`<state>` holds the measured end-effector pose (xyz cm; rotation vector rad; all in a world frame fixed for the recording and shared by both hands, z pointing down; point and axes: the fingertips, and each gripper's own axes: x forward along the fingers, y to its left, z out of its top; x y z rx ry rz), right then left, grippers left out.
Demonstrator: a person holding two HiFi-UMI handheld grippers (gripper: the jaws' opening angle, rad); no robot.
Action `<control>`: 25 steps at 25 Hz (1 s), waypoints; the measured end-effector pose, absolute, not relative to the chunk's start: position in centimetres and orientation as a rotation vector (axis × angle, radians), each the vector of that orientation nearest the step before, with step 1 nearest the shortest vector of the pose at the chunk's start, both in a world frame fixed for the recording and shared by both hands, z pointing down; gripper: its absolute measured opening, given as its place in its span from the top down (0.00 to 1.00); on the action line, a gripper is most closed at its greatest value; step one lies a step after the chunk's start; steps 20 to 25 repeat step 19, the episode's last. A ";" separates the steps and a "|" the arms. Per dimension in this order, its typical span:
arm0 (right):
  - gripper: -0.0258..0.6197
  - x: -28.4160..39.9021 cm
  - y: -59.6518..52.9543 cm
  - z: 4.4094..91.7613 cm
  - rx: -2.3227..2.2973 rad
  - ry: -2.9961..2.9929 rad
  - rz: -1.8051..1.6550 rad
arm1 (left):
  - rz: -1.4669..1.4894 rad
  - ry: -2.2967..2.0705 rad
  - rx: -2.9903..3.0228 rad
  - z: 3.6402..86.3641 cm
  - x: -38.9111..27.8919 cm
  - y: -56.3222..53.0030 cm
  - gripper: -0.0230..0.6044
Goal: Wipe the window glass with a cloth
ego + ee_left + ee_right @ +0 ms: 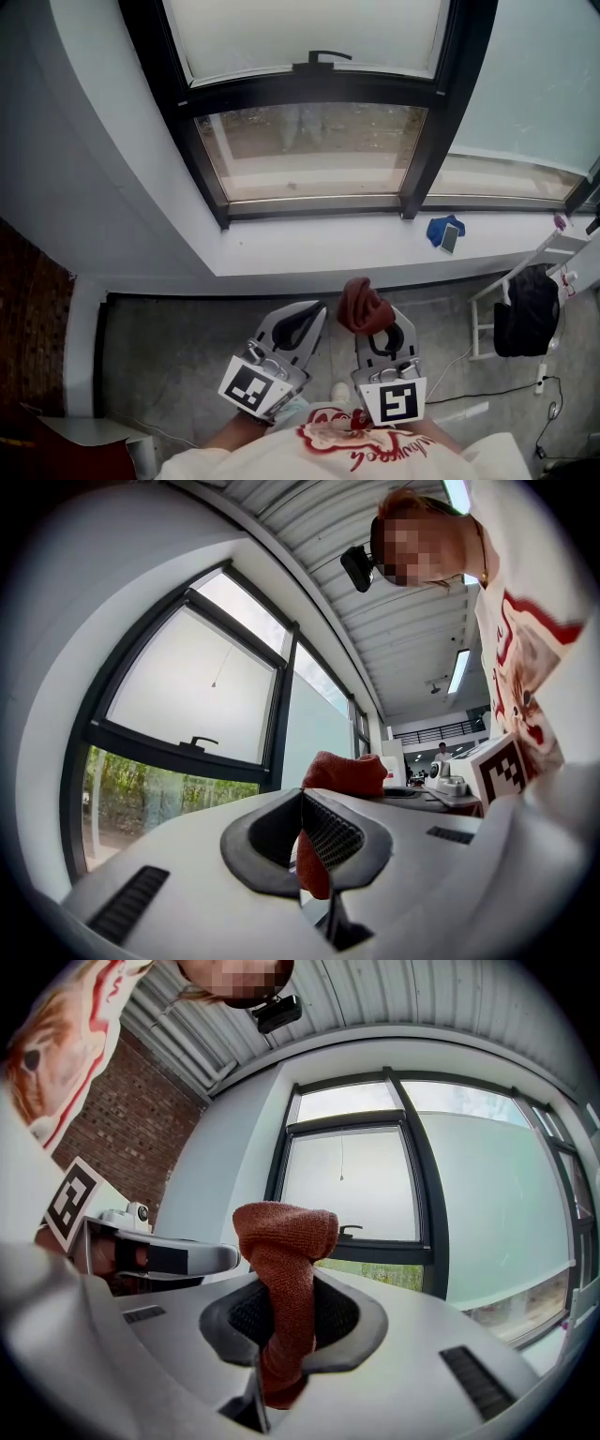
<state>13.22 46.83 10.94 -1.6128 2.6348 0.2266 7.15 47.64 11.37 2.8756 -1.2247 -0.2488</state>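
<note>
Right tongs (279,1326) grip a rust-red cloth (284,1232) bunched upright; left tongs (302,836) are closed and empty just beside, both facing the window glass (314,141)

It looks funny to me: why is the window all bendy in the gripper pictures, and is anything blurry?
Left gripper view: the wide-angle lens bows the window frame into curves, and the corners go black. Right gripper view: same bending; the glass glows bright beside its dark frame, and the close-up cloth looks sharp. Head view: the frame's lines look much straighter.
</note>
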 end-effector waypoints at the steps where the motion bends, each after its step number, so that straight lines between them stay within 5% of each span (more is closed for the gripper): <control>1: 0.84 13.1 46.8 11.0 -1.612 2.635 0.224 | -0.249 -1.225 2.877 11.3 7.0 47.6 0.93; 25: 0.84 10.7 42.7 8.0 -1.654 2.609 0.340 | -0.400 -1.479 2.767 7.9 1.2 42.9 0.93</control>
